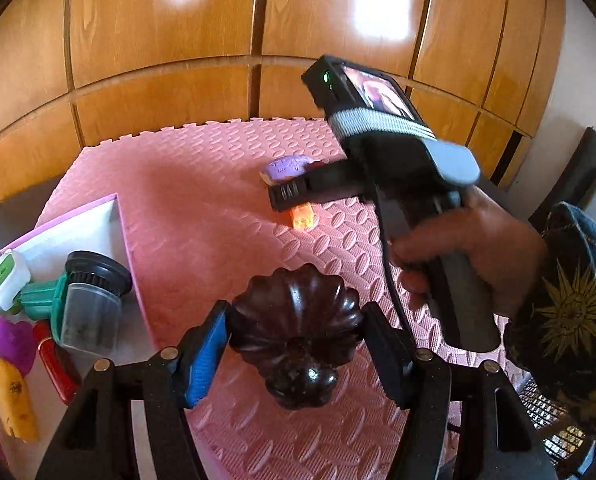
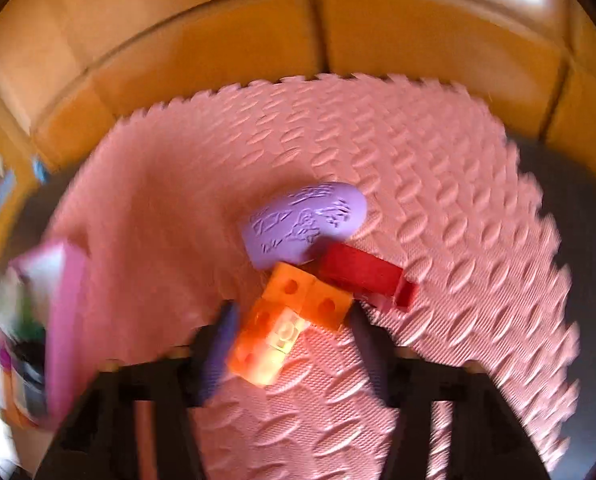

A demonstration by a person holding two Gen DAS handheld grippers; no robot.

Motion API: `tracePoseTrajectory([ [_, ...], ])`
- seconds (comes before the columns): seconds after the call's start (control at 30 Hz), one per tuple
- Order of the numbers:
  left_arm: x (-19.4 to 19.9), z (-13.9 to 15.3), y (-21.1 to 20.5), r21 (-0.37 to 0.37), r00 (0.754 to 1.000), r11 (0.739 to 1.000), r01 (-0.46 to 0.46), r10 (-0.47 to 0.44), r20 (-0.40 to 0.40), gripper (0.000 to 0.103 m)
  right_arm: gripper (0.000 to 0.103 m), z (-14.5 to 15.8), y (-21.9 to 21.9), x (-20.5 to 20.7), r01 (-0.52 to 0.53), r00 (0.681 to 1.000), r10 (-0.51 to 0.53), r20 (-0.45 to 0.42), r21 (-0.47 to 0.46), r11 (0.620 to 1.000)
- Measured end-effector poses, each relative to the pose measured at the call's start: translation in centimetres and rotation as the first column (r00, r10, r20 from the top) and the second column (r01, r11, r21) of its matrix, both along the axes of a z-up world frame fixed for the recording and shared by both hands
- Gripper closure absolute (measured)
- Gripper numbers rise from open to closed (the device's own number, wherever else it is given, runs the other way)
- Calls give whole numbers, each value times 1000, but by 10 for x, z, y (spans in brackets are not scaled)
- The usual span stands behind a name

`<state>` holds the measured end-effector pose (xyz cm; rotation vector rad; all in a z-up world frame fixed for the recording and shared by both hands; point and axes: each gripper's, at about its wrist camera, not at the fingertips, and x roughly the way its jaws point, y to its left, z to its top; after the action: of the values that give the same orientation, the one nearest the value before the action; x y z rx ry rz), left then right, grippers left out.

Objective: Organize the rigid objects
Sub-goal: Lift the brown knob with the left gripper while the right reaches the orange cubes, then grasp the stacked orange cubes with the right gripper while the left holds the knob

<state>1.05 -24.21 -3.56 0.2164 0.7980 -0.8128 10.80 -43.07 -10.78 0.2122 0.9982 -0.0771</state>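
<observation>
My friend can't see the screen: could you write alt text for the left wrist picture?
Black tongs grip a dark ribbed wooden ornament above a pink foam mat. A hand holds a second tool over small toys, and a pink box of odds and ends sits left.

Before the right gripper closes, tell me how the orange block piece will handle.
The orange block piece looks like stiff plastic cubes, so it should not flex. Its L shape may twist between the right gripper's fingers if pinched off-centre. It touches the red block and sits beside the purple oval, so lifting may nudge them.
</observation>
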Motion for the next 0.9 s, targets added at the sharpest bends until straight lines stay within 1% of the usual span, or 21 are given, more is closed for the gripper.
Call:
tracePoseTrajectory([
  [0.1,1,6,7,-14,1000,1000,-16,16,3,37,56,5,8,-13,-60,998,60,-2,-68,996],
  [0.17,2,10,12,-20,1000,999,-30,30,1,37,77,-2,9,-23,-107,993,104,-55,-47,993],
  [0.23,-1,14,17,-27,999,999,-43,43,-4,37,79,-4,9,-37,-128,991,126,-39,-68,989],
  [0.3,-2,16,20,-28,999,998,-53,53,-5,37,80,-8,3,-49,-99,995,98,-24,-48,994],
  [0.37,-3,17,22,-26,998,998,-60,60,-1,37,84,-11,-1,-56,-71,997,71,8,-32,997],
  [0.43,-5,18,22,-22,998,998,-62,62,5,37,84,-14,-3,-59,-52,998,53,35,-23,998],
  [0.53,-7,22,25,-24,998,997,-67,68,16,37,84,-17,-4,-62,-65,996,66,57,-28,998],
  [0.6,-8,23,26,-26,997,997,-74,75,17,37,84,-17,-9,-66,-65,995,64,81,2,998],
  [0.67,-8,23,27,-25,997,996,-81,81,17,37,79,-12,-13,-68,-67,992,62,109,47,997],
  [0.7,-9,23,27,-23,996,996,-85,86,17,37,78,-12,-14,-69,-67,991,59,118,62,996],
  [0.73,-9,22,27,-22,996,996,-89,89,16,37,78,-12,-15,-71,-67,991,58,122,71,995],
  [0.83,-9,22,28,-20,995,995,-99,99,12,37,71,-10,-16,-71,-81,990,68,125,102,992],
  [0.9,-8,22,30,-21,995,994,-103,103,8,37,71,-11,-16,-70,-82,990,69,121,105,991],
])
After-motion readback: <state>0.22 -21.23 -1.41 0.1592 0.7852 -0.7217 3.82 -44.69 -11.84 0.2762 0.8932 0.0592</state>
